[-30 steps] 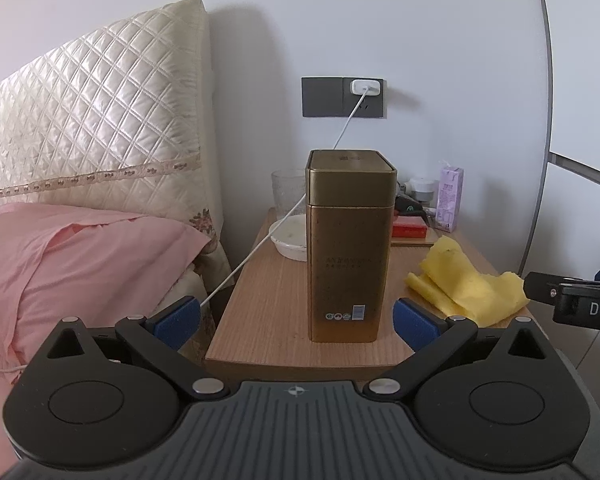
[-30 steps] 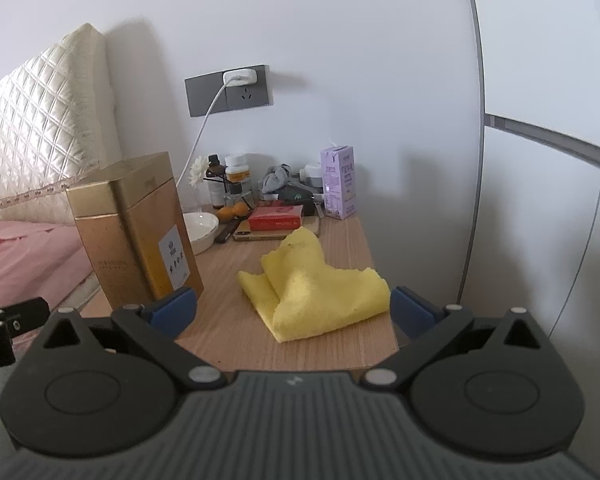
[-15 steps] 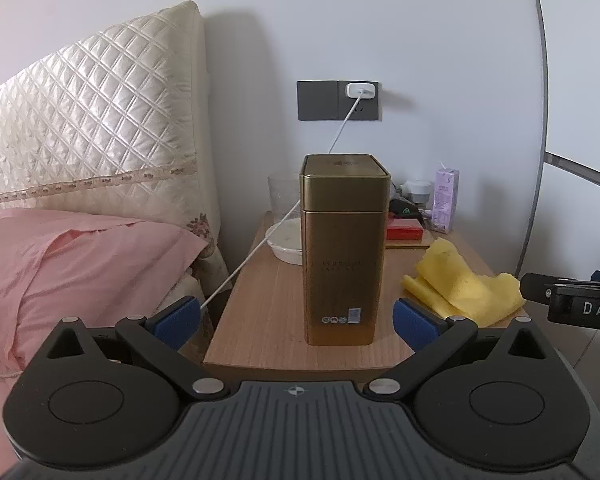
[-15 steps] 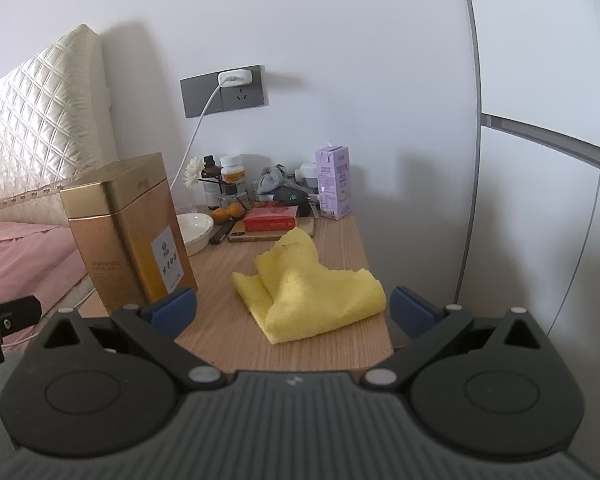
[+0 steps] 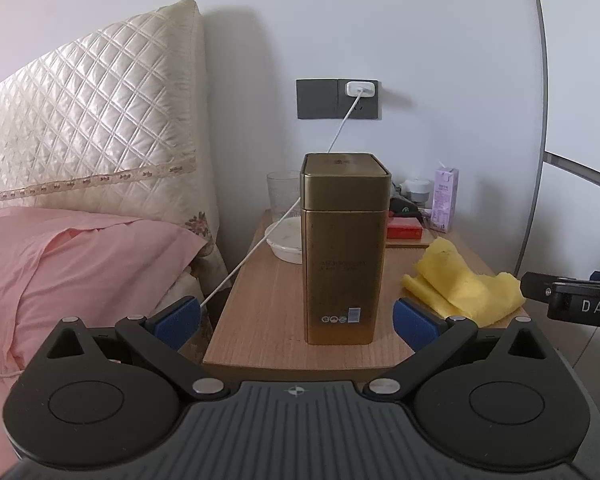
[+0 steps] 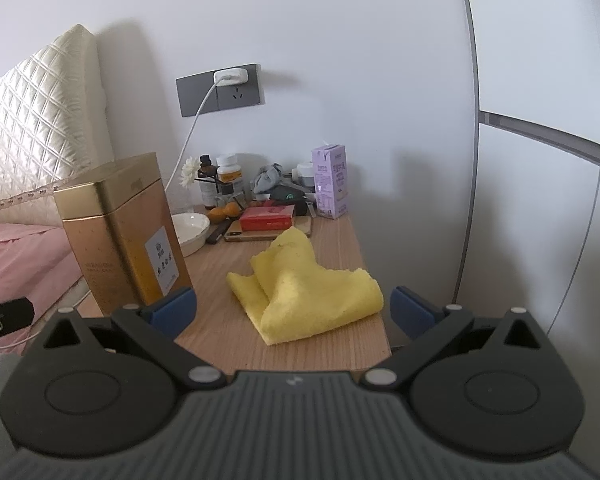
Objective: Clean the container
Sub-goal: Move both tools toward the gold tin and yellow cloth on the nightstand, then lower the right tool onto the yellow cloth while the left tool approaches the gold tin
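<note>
A tall gold tin container [image 5: 345, 248] stands upright with its lid on near the front of the wooden nightstand [image 5: 260, 320]; it also shows in the right wrist view [image 6: 124, 236]. A crumpled yellow cloth [image 5: 464, 284] lies to its right, and in the right wrist view [image 6: 308, 288] it lies straight ahead. My left gripper [image 5: 296, 322] is open and empty, short of the tin, with the tin between its blue pads. My right gripper [image 6: 294, 312] is open and empty, just short of the cloth.
A white bowl [image 5: 286, 240], a glass [image 5: 282, 196], a red box [image 6: 266, 218], a purple carton [image 6: 330, 186], bottles [image 6: 220, 180] and small items crowd the back of the nightstand. A white charger cable [image 5: 252, 252] runs from the wall socket to the bed. A pink pillow [image 5: 72, 264] lies left.
Both grippers have drawn back a little from the nightstand; the tin and cloth look slightly smaller and farther. Both stay open. Nothing on the nightstand has moved.
</note>
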{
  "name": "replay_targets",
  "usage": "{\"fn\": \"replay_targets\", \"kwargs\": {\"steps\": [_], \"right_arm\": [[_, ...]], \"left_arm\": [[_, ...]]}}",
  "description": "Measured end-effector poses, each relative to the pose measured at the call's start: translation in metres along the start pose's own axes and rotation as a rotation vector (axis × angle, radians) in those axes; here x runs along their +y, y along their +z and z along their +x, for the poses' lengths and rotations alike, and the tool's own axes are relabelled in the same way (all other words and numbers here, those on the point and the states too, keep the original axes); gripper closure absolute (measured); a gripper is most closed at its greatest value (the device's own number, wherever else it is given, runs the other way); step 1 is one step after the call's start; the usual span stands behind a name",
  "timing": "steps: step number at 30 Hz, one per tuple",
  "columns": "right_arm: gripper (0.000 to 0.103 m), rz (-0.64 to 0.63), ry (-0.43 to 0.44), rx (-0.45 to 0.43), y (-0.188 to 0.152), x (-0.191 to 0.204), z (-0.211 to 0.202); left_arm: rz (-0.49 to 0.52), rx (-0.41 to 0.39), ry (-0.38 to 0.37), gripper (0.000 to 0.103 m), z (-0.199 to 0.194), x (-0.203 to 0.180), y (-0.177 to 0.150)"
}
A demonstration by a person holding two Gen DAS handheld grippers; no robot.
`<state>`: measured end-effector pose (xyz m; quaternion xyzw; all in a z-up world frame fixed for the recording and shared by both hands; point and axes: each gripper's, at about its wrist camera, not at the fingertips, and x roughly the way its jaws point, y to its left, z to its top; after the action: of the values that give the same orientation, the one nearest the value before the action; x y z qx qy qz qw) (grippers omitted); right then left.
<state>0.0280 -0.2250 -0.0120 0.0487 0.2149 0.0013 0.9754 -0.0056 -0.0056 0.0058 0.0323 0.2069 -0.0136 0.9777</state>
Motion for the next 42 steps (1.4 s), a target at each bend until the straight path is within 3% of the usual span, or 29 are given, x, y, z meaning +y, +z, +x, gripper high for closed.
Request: {"fn": "replay_targets", "kwargs": {"steps": [18,25,37,42], "right_arm": [[0.000,0.066,-0.059,0.002,0.004,-0.034,0.026],[0.000,0.069,-0.043,0.006,0.003,-0.032,0.026],[0.000,0.135,-0.100,-0.023,0.029,-0.065,0.029],[0.000,0.171,-0.122,-0.045,0.042,-0.075,0.028]], "left_arm": [[0.011,-0.030,-0.094,0.000,-0.023,-0.017,0.016],[0.026,0.025,-0.082,0.000,-0.014,-0.019,0.012],[0.084,0.097,-0.170,0.000,-0.020,-0.038,0.071],[0.061,0.105,-0.226,0.000,-0.021,-0.036,0.084]]}}
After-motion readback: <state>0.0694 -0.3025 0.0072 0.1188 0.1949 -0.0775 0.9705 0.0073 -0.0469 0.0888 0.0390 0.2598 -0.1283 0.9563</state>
